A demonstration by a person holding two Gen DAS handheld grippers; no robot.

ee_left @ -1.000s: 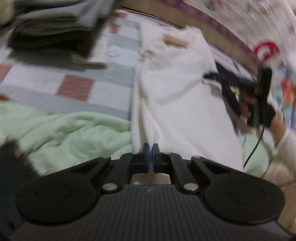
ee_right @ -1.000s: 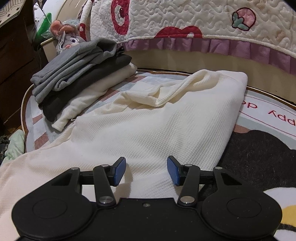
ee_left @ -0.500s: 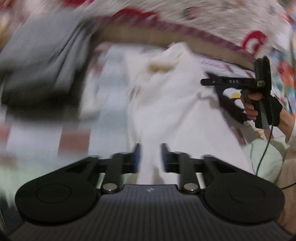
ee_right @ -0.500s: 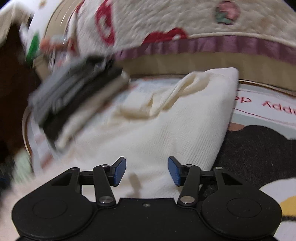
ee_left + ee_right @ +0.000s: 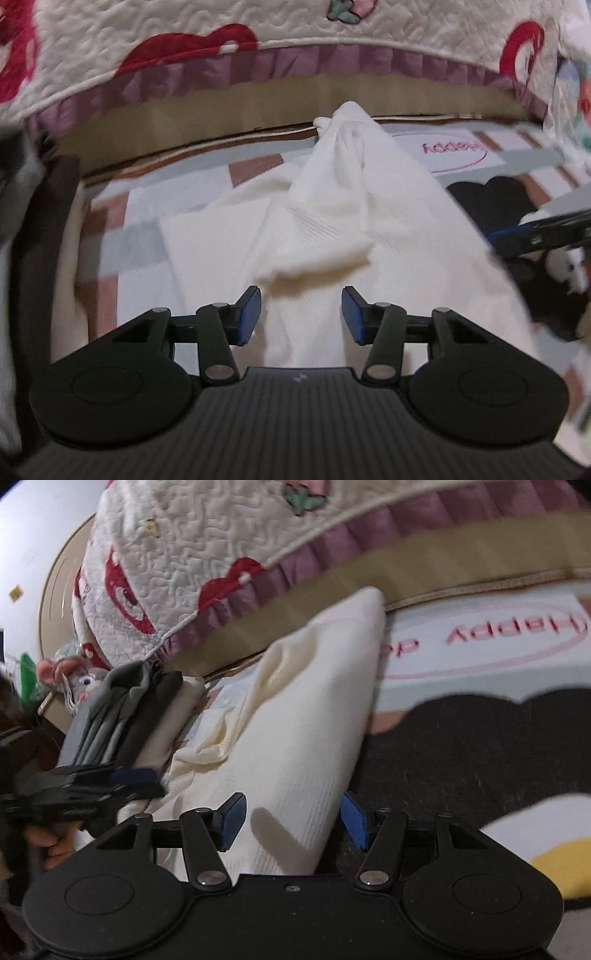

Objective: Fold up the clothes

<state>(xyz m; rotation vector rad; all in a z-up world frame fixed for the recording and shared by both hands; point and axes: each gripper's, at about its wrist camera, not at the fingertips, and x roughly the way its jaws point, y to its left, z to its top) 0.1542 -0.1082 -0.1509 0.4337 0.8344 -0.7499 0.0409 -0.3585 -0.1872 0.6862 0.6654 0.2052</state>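
A cream waffle-knit garment (image 5: 362, 229) lies folded lengthwise on the patterned mat, its far end bunched near the bed base. My left gripper (image 5: 301, 314) hovers open over its near part, nothing between the blue pads. In the right wrist view the same cream garment (image 5: 295, 738) runs away from me, and my right gripper (image 5: 291, 818) is open astride its right edge. The left gripper (image 5: 92, 786) shows at that view's left, held by a hand. The right gripper's tip (image 5: 546, 232) pokes in at the left wrist view's right edge.
A stack of folded grey, dark and cream clothes (image 5: 122, 720) sits left of the garment, with a plush mouse (image 5: 74, 679) behind it. A quilted bedspread (image 5: 258, 37) hangs over the bed base at the back. The patterned mat (image 5: 480, 638) extends right.
My left gripper went from shut to open and swung forward over the cream garment. My right gripper stayed open and shifted toward the garment's right edge, tilting the view.
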